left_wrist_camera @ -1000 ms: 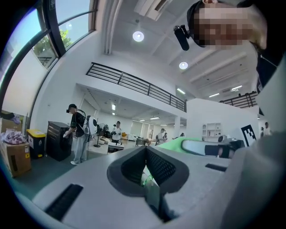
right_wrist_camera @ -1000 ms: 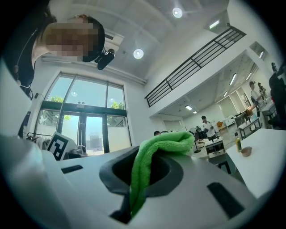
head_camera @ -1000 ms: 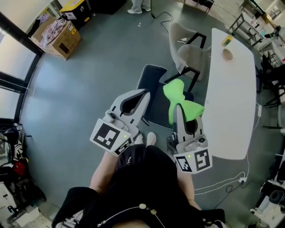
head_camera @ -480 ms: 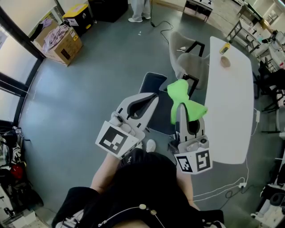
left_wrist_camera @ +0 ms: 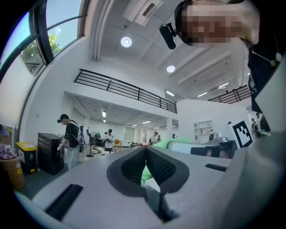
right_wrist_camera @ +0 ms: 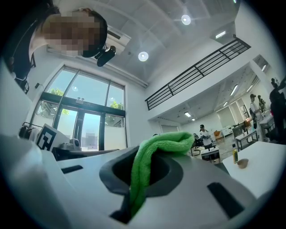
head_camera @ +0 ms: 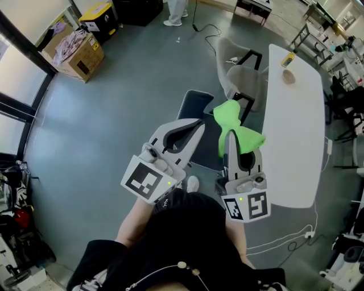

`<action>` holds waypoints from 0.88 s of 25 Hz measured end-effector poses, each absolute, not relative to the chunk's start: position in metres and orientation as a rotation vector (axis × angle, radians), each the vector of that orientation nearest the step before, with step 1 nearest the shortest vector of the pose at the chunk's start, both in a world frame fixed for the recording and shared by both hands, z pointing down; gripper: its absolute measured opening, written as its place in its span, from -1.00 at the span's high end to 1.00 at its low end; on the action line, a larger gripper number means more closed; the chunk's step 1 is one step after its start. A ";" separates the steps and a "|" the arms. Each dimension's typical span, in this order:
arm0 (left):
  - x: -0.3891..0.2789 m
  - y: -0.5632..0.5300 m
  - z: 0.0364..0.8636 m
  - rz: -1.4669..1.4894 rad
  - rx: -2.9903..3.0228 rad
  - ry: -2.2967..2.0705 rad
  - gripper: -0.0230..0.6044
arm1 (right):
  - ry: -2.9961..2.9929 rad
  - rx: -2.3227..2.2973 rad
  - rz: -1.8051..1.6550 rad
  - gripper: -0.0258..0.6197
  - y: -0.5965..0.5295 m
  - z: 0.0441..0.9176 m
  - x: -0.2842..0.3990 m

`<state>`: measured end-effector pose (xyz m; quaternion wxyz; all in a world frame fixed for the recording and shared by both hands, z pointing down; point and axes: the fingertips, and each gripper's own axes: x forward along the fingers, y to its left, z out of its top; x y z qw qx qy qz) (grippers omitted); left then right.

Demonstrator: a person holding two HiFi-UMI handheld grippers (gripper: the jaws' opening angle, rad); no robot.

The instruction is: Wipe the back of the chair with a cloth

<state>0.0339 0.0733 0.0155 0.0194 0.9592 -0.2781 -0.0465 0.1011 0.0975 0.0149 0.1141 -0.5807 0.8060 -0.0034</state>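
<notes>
In the head view a dark chair point(head_camera: 198, 118) stands on the grey floor in front of me, partly hidden under both grippers. My right gripper point(head_camera: 230, 134) is shut on a bright green cloth point(head_camera: 237, 128), which bunches out past its tips over the chair's right side. In the right gripper view the cloth point(right_wrist_camera: 154, 156) hangs pinched between the jaws. My left gripper point(head_camera: 197, 123) hovers over the chair, shut and empty. In the left gripper view its pads point(left_wrist_camera: 157, 166) meet, and the green cloth point(left_wrist_camera: 167, 142) shows beyond them.
A long white table point(head_camera: 297, 134) runs along the right, with a bottle point(head_camera: 289, 57) and a small bowl point(head_camera: 289, 77) at its far end. A grey chair point(head_camera: 239, 67) stands behind the dark one. A cardboard box point(head_camera: 78, 50) and a yellow-lidded bin point(head_camera: 98, 15) sit far left.
The left gripper has risen a little and shifted toward the chair. The right gripper and the cloth have barely moved.
</notes>
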 end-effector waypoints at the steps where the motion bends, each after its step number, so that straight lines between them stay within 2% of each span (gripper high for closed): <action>1: 0.034 0.075 0.015 -0.141 2.980 -0.863 0.91 | 2.365 -1.705 -0.005 0.86 0.098 0.015 0.100; 22: 0.035 0.080 0.015 -0.123 2.985 -0.872 0.91 | 2.402 -1.670 0.005 0.86 0.098 0.012 0.095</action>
